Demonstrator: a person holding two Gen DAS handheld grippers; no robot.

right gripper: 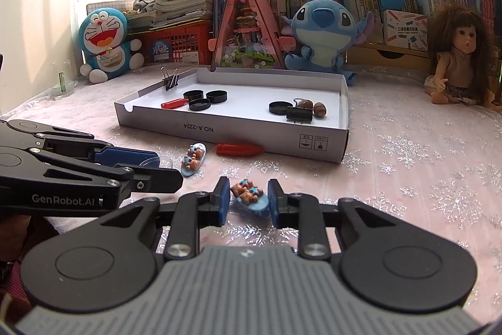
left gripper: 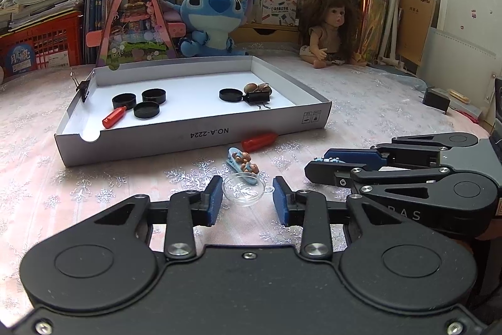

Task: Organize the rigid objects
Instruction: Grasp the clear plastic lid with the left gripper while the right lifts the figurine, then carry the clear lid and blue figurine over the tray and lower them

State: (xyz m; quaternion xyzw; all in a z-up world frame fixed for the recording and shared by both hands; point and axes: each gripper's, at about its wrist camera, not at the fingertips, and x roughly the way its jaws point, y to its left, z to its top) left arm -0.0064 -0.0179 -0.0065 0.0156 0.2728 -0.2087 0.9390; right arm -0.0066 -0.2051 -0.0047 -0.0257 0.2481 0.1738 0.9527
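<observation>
Left gripper (left gripper: 248,200) open, pads either side of the clear dish (left gripper: 244,189), not gripping. Right gripper (right gripper: 248,201) open around a bear clip (right gripper: 251,195), no contact visible. Both in front of the white tray (left gripper: 194,134); second bear clip (right gripper: 194,159) and red cap (right gripper: 238,149) near its front wall.
</observation>
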